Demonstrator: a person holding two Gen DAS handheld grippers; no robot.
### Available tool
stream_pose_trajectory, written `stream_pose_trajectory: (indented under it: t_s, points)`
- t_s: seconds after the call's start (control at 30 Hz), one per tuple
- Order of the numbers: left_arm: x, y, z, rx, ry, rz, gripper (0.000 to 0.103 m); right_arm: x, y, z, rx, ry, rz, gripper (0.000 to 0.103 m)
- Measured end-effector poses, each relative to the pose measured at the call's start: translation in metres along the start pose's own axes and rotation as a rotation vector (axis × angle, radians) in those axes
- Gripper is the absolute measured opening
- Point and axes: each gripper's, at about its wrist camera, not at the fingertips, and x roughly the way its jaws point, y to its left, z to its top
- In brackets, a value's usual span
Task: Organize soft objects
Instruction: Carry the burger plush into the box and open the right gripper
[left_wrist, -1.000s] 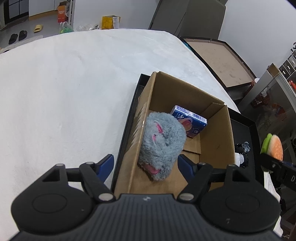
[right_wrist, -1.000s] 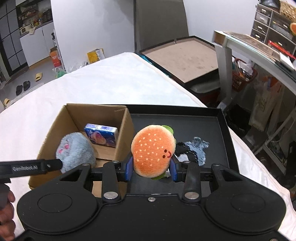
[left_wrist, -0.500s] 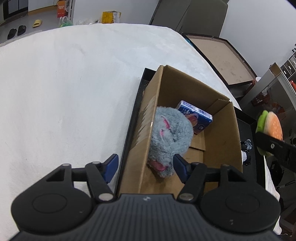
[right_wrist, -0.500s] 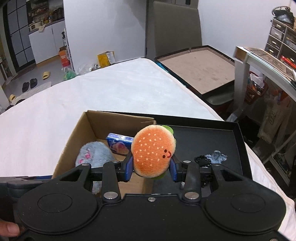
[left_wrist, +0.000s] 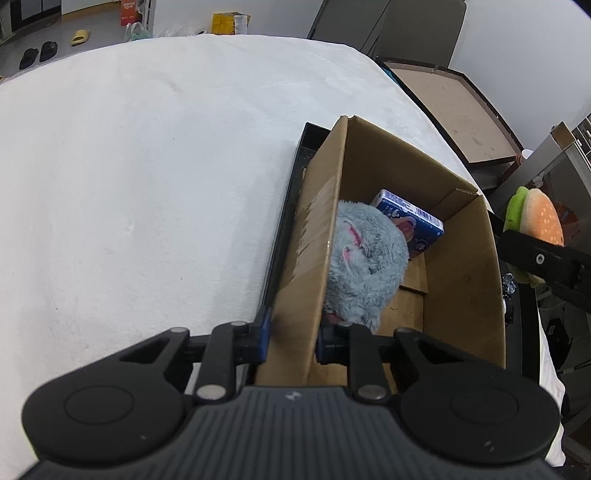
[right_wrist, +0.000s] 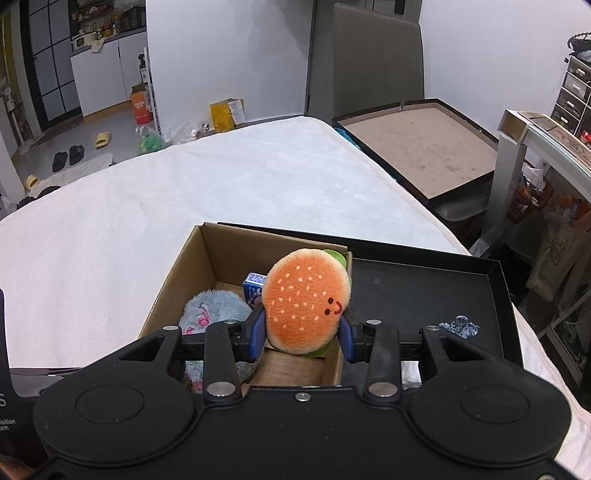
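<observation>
The left gripper (left_wrist: 291, 330) pinches the box (left_wrist: 461, 266) by its near wall at 6 o'clock, and the right gripper (right_wrist: 303, 332) squeezes the burger (right_wrist: 306, 299) just over the box. The mouse (left_wrist: 365, 258) and blue pack (left_wrist: 410, 221) are already inside. The burger is next, I think, and a blue thing (right_wrist: 460, 326) waits on the tray (right_wrist: 424, 284) at 3 o'clock; the burger stands on edge, bun facing us, long side up toward 12.
</observation>
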Motion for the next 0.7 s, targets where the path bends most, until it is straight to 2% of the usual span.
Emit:
stream_pose_trajectory:
  t_s: [0.27, 0.43, 0.6, 0.7]
  points:
    - [-0.001, 0.0, 0.001, -0.011, 0.003, 0.0, 0.022, 0.001, -0.002, -0.006, -0.002, -0.007, -0.007, 0.064]
    - [-0.002, -0.001, 0.002, -0.025, 0.002, 0.004, 0.022, -0.008, -0.011, -0.011, 0.008, -0.046, -0.03, 0.09]
    - [-0.005, -0.003, 0.002, -0.02, -0.005, 0.015, 0.022, -0.015, -0.023, -0.017, 0.004, -0.072, -0.063, 0.094]
    - [-0.013, -0.006, 0.003, -0.022, -0.038, 0.01, 0.023, -0.015, -0.032, -0.022, 0.018, -0.07, -0.078, 0.095]
